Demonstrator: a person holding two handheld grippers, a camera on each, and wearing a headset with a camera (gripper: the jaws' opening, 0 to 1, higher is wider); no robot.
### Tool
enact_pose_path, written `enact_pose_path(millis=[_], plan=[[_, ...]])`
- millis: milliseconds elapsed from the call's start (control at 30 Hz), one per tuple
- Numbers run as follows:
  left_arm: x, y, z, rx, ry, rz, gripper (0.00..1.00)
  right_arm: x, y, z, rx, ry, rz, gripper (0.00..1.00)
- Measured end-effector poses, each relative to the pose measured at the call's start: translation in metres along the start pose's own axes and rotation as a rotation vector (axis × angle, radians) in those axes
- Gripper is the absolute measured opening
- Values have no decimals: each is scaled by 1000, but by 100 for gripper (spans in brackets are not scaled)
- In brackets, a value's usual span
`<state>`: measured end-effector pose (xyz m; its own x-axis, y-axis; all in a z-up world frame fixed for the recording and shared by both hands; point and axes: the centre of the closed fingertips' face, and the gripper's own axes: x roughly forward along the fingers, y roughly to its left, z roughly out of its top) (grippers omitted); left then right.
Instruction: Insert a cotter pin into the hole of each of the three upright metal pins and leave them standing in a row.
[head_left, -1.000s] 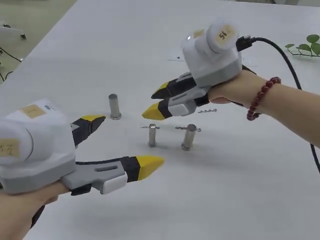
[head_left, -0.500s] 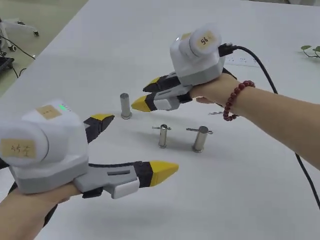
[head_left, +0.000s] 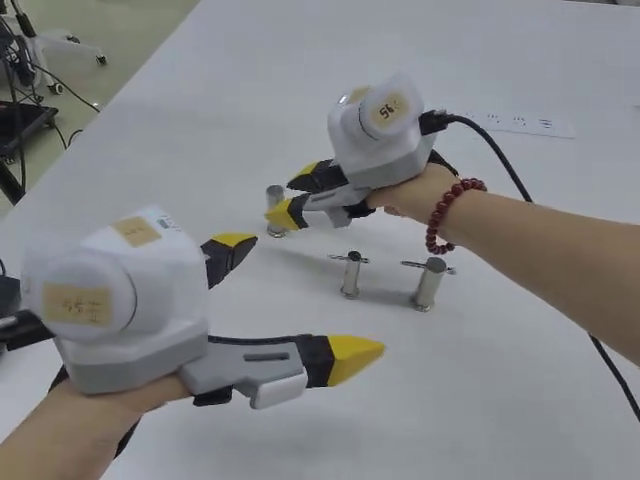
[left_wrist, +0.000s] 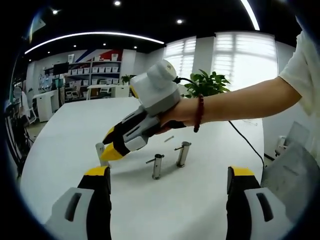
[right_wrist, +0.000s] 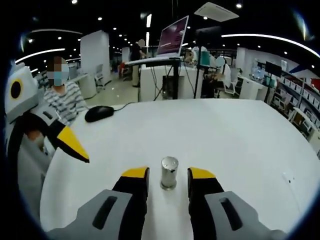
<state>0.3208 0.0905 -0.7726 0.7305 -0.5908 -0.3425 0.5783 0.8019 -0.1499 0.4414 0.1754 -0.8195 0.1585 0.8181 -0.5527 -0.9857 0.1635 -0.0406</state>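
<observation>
Three short metal pins stand upright on the white table (head_left: 520, 400). Two of them, the middle pin (head_left: 350, 273) and the right pin (head_left: 430, 283), carry a cotter pin crosswise near the top. The bare third pin (head_left: 274, 195) stands farther left, half hidden by my right gripper (head_left: 290, 197). In the right gripper view that bare pin (right_wrist: 169, 176) stands between the jaws of the right gripper (right_wrist: 168, 172), open, with a thin gap on each side. My left gripper (head_left: 300, 297) hovers wide open and holds nothing, short of the pins. A loose cotter pin (left_wrist: 169, 138) lies behind the hand.
The right gripper's black cable (head_left: 500, 160) trails across the table toward a white power strip (head_left: 520, 123). A black mouse (right_wrist: 99, 113) lies at the far table edge, where a person sits. A potted plant (left_wrist: 205, 82) stands beyond the table.
My right gripper has moved left, away from the two pinned uprights, and now straddles the bare pin. The left gripper has barely moved. The head camera has shifted.
</observation>
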Motion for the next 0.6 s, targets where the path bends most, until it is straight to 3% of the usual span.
enact_pose_path(millis=[267, 433, 567, 600], plan=[[-1, 3, -3, -5, 6, 3, 97, 7, -4, 1, 11, -13, -3, 23], [-2, 3, -3, -7, 8, 0, 96, 6, -6, 0, 73, -16, -24, 21], [-3, 0, -1, -9, 7, -8, 96, 7, -1, 0, 83, -25, -6, 15], [-4, 0, -1, -5, 11, -9, 96, 7, -4, 1, 73, -27, -30, 15]])
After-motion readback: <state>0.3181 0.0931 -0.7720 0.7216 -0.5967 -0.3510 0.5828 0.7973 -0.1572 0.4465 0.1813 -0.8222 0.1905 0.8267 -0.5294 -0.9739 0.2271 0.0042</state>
